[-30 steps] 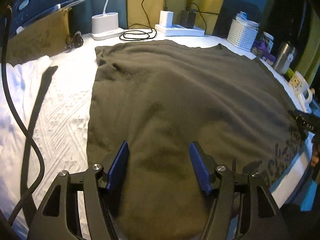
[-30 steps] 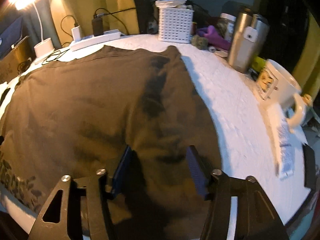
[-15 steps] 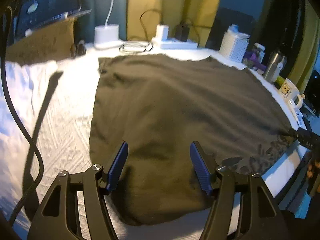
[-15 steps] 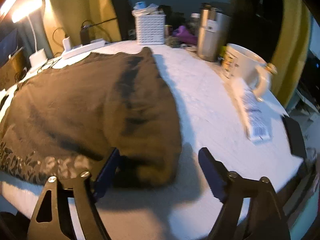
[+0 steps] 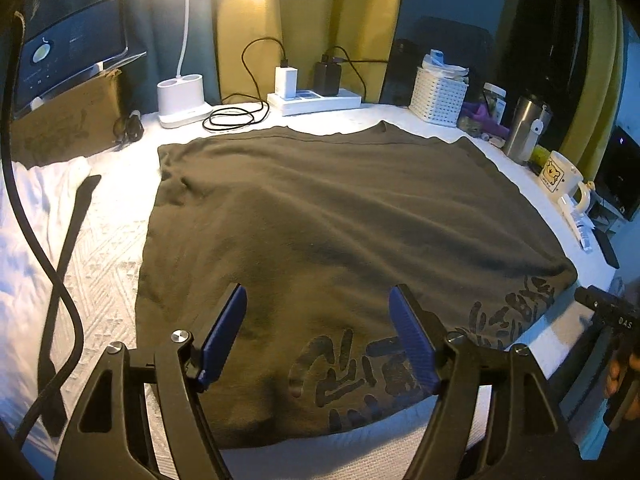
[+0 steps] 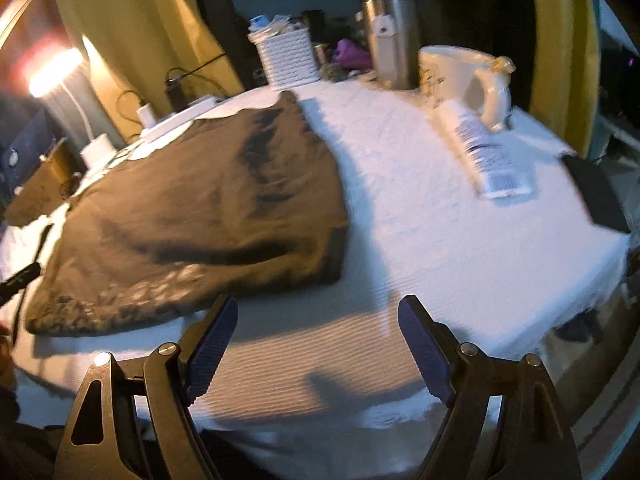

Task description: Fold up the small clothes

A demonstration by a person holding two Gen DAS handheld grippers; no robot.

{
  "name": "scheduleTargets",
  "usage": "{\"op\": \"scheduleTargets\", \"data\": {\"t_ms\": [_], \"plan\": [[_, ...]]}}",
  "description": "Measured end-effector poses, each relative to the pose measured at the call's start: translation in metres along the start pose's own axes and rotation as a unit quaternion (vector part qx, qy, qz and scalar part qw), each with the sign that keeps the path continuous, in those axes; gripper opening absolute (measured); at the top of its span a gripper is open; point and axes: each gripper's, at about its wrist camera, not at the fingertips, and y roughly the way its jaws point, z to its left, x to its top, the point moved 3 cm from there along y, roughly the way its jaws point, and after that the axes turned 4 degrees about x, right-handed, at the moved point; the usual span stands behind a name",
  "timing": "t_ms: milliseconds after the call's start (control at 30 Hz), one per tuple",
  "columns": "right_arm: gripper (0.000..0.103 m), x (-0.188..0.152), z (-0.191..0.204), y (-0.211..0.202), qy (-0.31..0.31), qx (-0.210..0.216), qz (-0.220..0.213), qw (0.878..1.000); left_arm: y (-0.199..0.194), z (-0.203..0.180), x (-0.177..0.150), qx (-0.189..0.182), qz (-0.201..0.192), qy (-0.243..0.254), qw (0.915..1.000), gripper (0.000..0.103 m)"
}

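Both grippers are lifting back off the dark olive-brown printed T-shirt [image 5: 340, 240], which a second ago lay under their pads. Left wrist view: the left gripper [image 5: 318, 338] is hovering over the near hem, blue pads spread wide with nothing between them, its jaws having just been opening; the shirt is lying flat across the white textured bedcover [image 5: 104, 248], print toward the near edge, right side already folded in. A black cable [image 5: 44, 256] is hanging over the cover at left. Right wrist view: the right gripper [image 6: 316, 344] is sitting wide and empty too, clear of the cloth and over bare cover just beside the folded corner, having just been opening as well. Risk, as a judgement: the thick folded edge looks loose and could spring open if the next grab catches only one layer; a wide swing could knock the cream cartoon mug [image 6: 464, 76] or the steel tumbler [image 6: 394, 52] standing near. Room is dim, one bright white desk lamp [image 5: 182, 92], yellow curtains [image 5: 304, 16] behind.
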Motion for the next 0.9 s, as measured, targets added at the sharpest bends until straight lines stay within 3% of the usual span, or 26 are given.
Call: {"op": "scheduleTargets", "data": {"t_ms": [233, 300, 733, 900], "plan": [[0.085, 0.0, 0.034, 0.013, 0.001, 0.049, 0.023, 0.999, 0.003, 0.02, 0.006, 0.016, -0.001, -0.017, 0.9997, 0.074], [0.091, 0.002, 0.039, 0.017, 0.002, 0.047, 0.023, 0.999, 0.006, 0.028, 0.007, 0.02, 0.0, -0.024, 0.9995, 0.074], [0.095, 0.037, 0.047, 0.052, -0.003, 0.018, 0.008, 1.0, 0.031, 0.059, 0.013, 0.037, 0.023, -0.039, 0.9983, 0.074], [0.095, 0.046, 0.037, 0.055, 0.04, 0.015, -0.006, 0.999, 0.038, 0.063, 0.013, 0.038, 0.032, -0.039, 0.998, 0.074]]}}
